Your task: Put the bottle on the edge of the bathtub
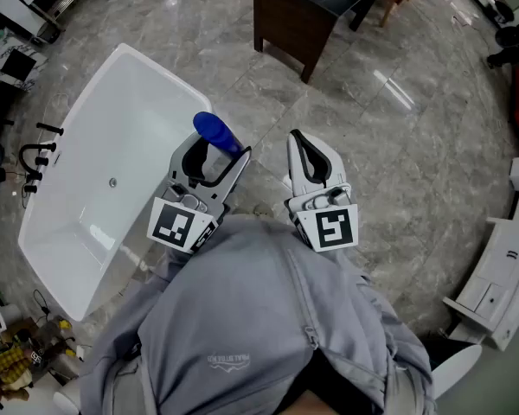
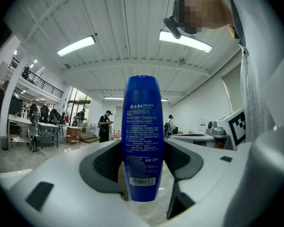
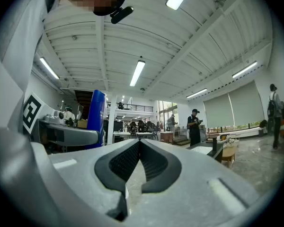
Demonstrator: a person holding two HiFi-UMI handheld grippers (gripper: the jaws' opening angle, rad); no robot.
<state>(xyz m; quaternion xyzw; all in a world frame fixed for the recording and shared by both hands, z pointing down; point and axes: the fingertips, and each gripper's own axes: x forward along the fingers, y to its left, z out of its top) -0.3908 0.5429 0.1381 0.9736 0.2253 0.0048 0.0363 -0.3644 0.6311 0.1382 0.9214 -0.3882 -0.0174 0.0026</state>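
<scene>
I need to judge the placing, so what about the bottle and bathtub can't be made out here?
- Head view: the lower half of the bottle is hidden inside the left gripper.
- Head view: part of the near rim of the bathtub is covered by the grey sleeve.
- Left gripper view: the small print on the bottle is too small to read.

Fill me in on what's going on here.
A person in a grey top holds a gripper in each hand. The left gripper is clamped on an upright blue bottle. The right gripper is shut with nothing between its jaws. A white bathtub stands on the floor just to the left, and the bottle has not yet been set on its edge.
</scene>
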